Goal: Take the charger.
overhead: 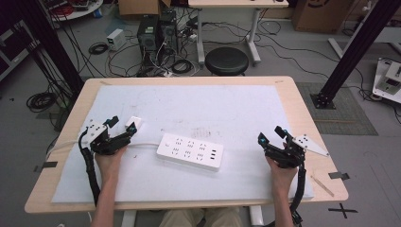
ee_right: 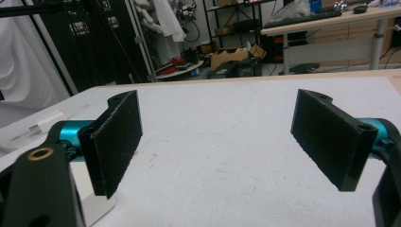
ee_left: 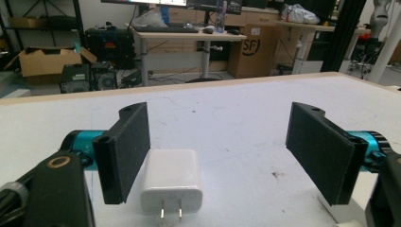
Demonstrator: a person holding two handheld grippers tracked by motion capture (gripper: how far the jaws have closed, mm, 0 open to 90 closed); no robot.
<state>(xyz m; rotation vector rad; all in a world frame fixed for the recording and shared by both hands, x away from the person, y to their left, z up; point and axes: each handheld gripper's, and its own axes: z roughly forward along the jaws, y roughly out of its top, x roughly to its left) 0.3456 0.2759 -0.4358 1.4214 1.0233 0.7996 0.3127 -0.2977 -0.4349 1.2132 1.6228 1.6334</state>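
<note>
Left gripper, fingers spread wide, straddles a glossy white boxy charger lying flat, prongs toward the camera, beside its nine-o'clock finger. Right gripper is spread, empty. Between them lies a white rectangular power strip on the bench, under a matte white mat.

surface: wooden table | cover: white mat | on mat: power strip, white charger
</note>
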